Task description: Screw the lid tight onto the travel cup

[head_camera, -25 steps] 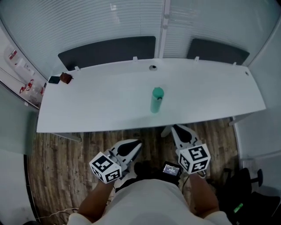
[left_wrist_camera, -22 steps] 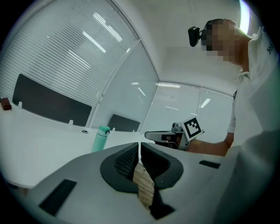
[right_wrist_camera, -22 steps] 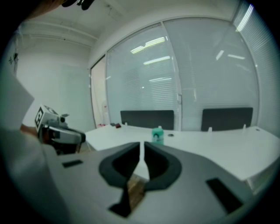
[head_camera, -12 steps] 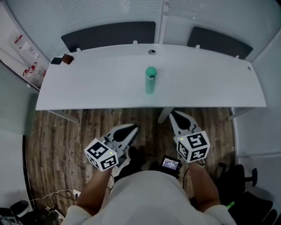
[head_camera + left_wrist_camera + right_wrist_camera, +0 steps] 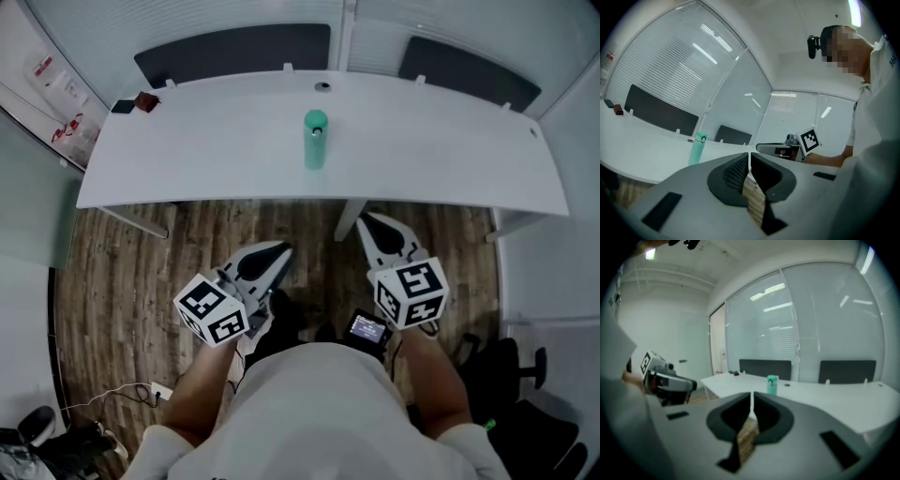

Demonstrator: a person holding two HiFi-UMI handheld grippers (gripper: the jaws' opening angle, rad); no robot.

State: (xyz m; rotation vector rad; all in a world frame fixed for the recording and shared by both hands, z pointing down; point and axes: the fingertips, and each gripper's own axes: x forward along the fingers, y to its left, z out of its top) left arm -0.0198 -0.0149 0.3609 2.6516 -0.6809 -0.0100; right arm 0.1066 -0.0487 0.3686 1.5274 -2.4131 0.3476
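Standing upright on the white tabletop [image 5: 187, 159] is the mint-green travel cup [image 5: 315, 145], alone near the middle and somewhat closer to the far edge than to the near one. Its lid [image 5: 316, 119] of the same colour sits on top. A small round cable port [image 5: 322, 86] lies just beyond the cup by the far edge. Two small things, one dark [image 5: 122, 106] and one reddish-brown [image 5: 144, 100], rest at the far left corner.

Both tongs hang over the wood-plank floor [image 5: 141, 262], short of the tabletop's near edge and well apart from the cup. The left tongs [image 5: 281, 249] are pressed together with nothing between the tips. The right tongs [image 5: 364, 221] are likewise pressed together and empty, and their tips reach nearly to the near edge. Each gripper view shows the cup far off beyond the closed tips.
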